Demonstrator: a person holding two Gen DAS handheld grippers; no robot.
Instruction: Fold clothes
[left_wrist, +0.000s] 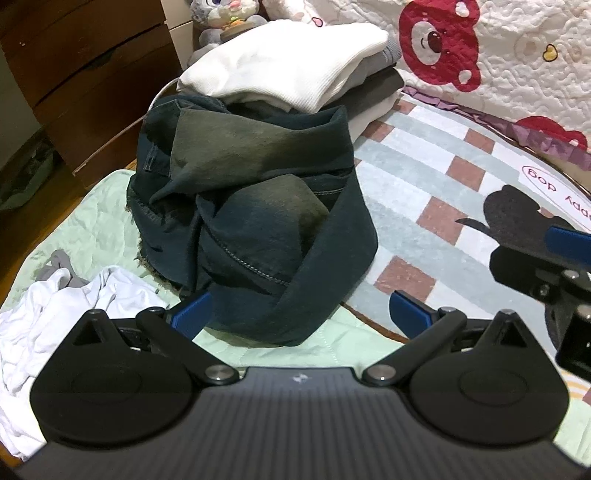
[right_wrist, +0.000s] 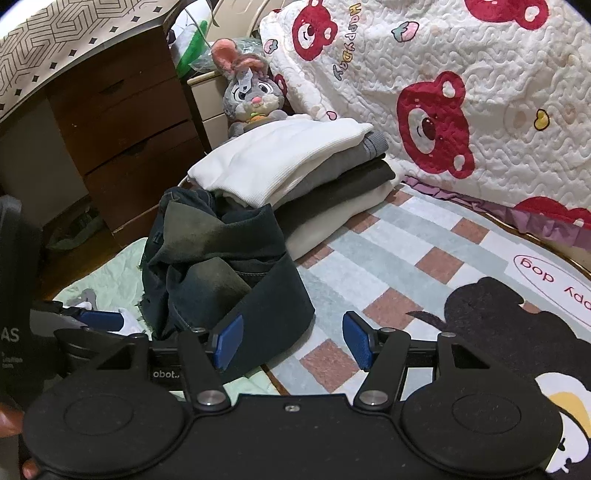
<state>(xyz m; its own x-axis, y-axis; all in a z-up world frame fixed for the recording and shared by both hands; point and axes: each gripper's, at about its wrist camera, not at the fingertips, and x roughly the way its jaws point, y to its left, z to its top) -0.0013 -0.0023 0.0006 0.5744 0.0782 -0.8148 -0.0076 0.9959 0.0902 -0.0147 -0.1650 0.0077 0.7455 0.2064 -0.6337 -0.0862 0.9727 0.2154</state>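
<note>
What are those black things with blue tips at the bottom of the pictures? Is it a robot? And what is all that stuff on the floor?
Not a robot. A person holds two grabbing tools, one in each hand, and each tool has a camera looking out over its two blue-tipped fingers. One picture comes from the left gripper, the other from the right gripper. Both are open and hold nothing. In front lies a bunched-up pair of dark jeans, waiting to be folded. Behind it is a neat stack of folded clothes. Some crumpled white clothes lie to the left, on a green sheet. There is also a checked rug and a plush bunny.
</note>
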